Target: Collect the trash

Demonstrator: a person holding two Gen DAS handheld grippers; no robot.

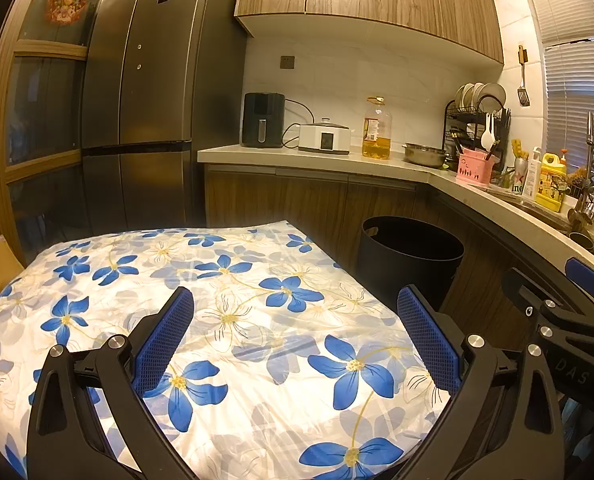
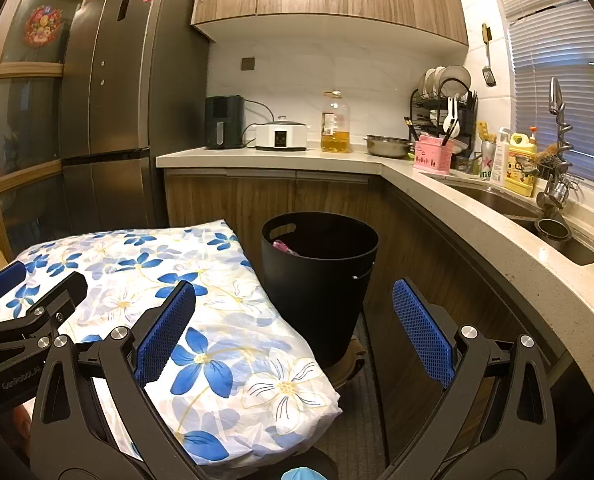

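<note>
A black round bin (image 2: 319, 280) stands on the floor beside a table covered in a blue-flowered cloth (image 2: 201, 320); something pink lies inside the bin (image 2: 284, 247). In the left wrist view the bin (image 1: 409, 264) shows past the table's right edge. My left gripper (image 1: 295, 320) hovers open over the flowered cloth (image 1: 217, 320) with nothing between its blue pads. My right gripper (image 2: 293, 308) is open too, empty, spanning the table corner and the bin. I see no loose trash on the cloth. Each gripper shows at the edge of the other's view.
An L-shaped counter (image 2: 457, 184) carries an air fryer (image 2: 224, 121), a cooker (image 2: 281, 136), an oil bottle (image 2: 335, 124), a dish rack (image 2: 445, 108) and a sink (image 2: 537, 216). A tall dark fridge (image 2: 113, 100) stands left. Floor shows between bin and cabinets.
</note>
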